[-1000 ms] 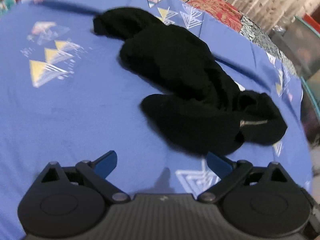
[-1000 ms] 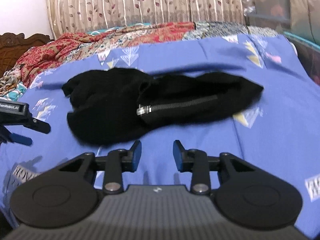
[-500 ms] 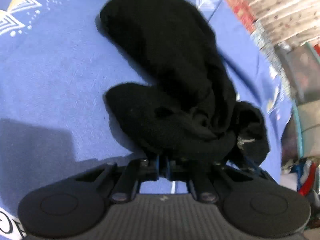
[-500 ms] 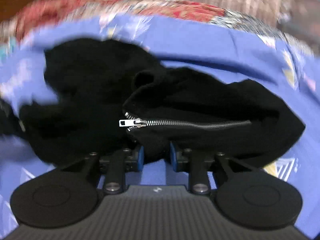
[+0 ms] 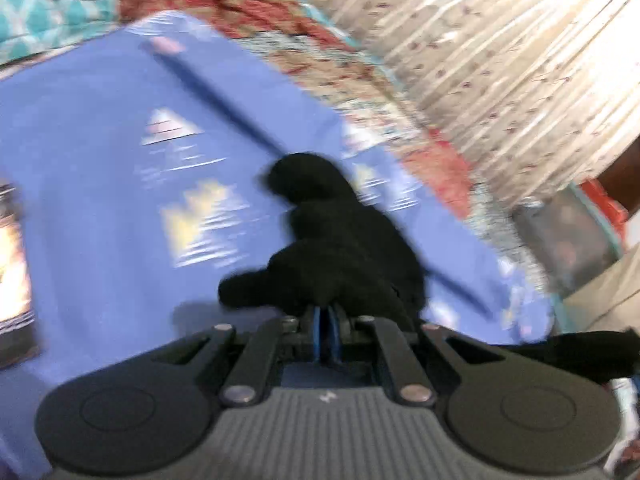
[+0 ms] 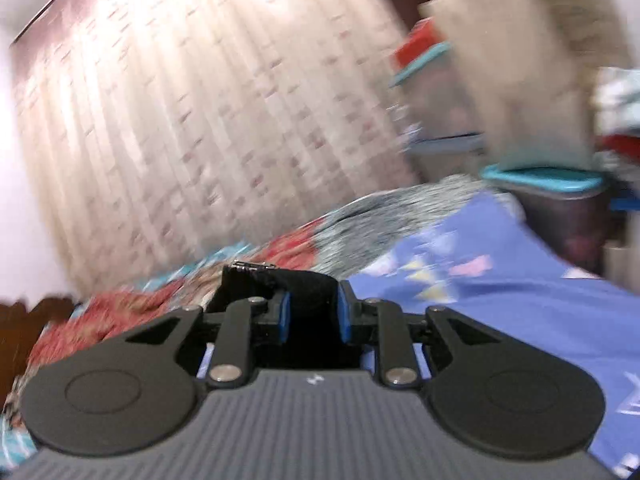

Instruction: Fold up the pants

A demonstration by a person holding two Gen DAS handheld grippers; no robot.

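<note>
Now both grippers, left [image 5: 326,330] and right [image 6: 312,314], pinch black pants [image 5: 340,248], lifting toward twelve o'clock; next, shake flat over bed [image 5: 100,200].

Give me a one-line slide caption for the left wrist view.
Left gripper shut on black pants, lifting them off the blue bedsheet.

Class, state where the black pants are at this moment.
The black pants hang over the blue bedsheet, pinched in the left gripper and the right gripper.

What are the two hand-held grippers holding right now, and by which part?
Both hold the black pants. The left hand-held gripper pinches a bunched edge; the right hand-held gripper clamps the thick fabric by the zipper.
</note>
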